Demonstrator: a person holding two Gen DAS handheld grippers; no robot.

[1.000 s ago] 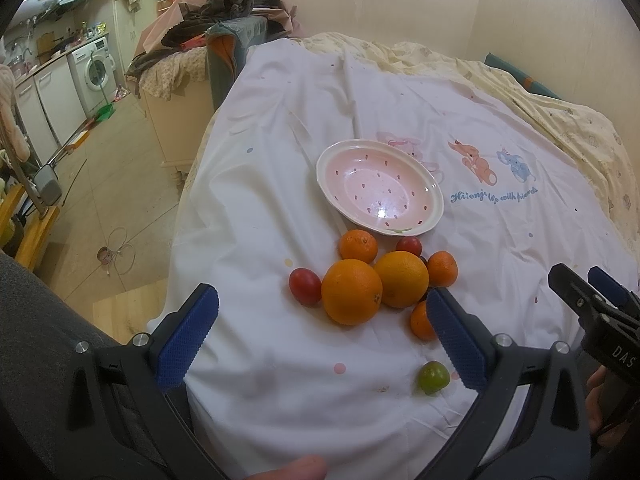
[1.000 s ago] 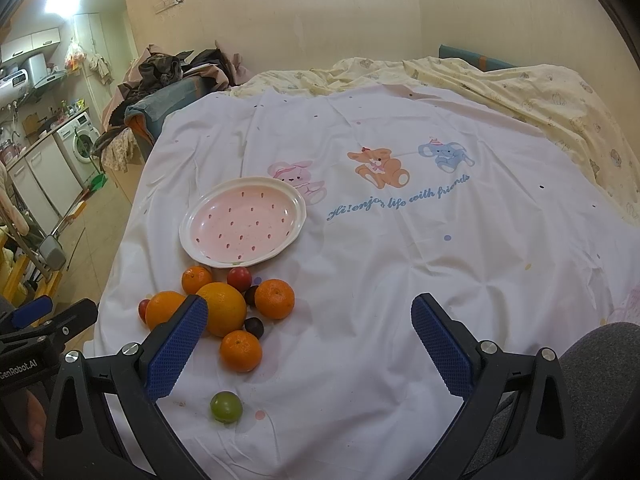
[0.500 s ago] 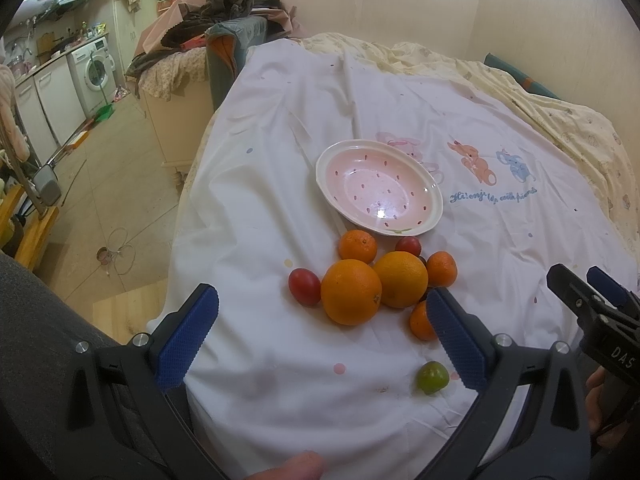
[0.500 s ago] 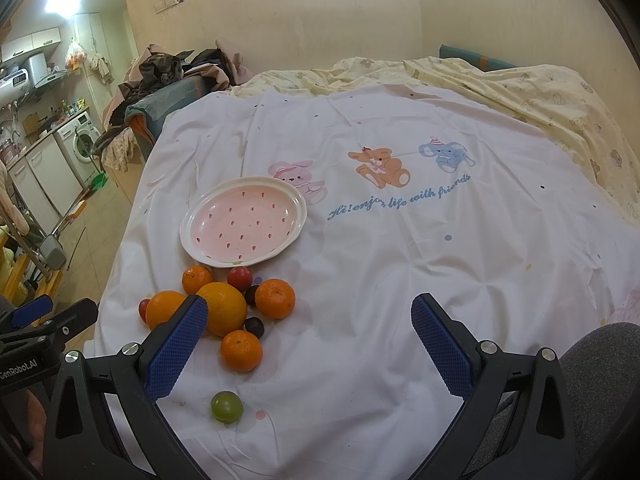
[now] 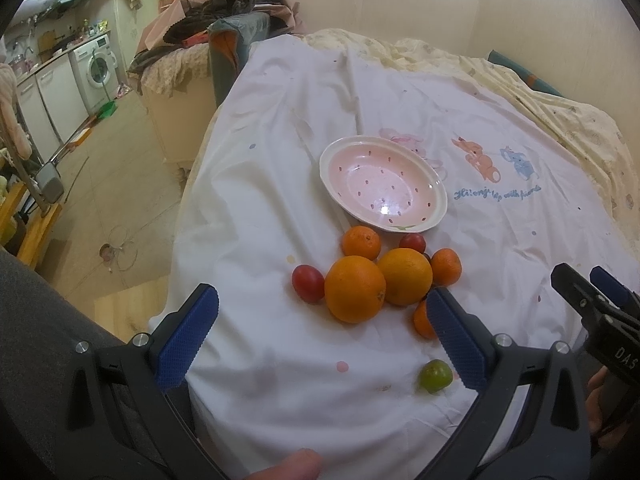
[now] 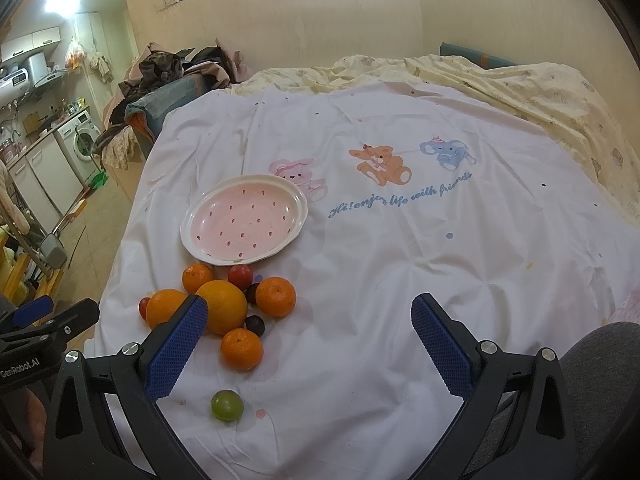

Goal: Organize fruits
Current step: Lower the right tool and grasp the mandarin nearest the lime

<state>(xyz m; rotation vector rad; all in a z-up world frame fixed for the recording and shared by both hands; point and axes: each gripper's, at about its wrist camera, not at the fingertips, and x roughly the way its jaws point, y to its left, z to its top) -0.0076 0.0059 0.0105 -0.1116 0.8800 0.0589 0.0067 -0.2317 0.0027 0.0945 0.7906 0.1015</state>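
Both grippers hang over the near edge of a white sheet (image 6: 400,280) printed with cartoon animals. The left gripper (image 5: 320,336) has its blue pads spread wide and nothing between them; the right gripper (image 6: 310,344) is likewise wide open and holds nothing. In the left wrist view the right gripper's black tip pokes in at 4 o'clock, and in the right wrist view the left one shows at 8 o'clock. A pink plate (image 6: 244,220) with small red speckles lies bare on the sheet, at 12 o'clock from the fruit cluster in the left view. Just below its near rim the fruit sits in a tight group: two big oranges (image 5: 355,289) touching side by side, a mandarin (image 5: 361,242) at 12 o'clock of the nearer orange, another mandarin (image 5: 446,267) at 3 o'clock of the cluster, and a third (image 6: 241,349) at 6 o'clock in the right view, partly hidden behind the left gripper's right pad in the left view. A red plum (image 5: 308,283) touches the front orange at 9 o'clock; a second red one (image 5: 412,241) lies just beside the plate rim. Two dark small fruits (image 6: 255,325) nestle among the oranges. A green fruit (image 6: 227,405) lies alone, apart from the group, at 6 o'clock. A washing machine (image 5: 98,70) stands far off at 10 o'clock.
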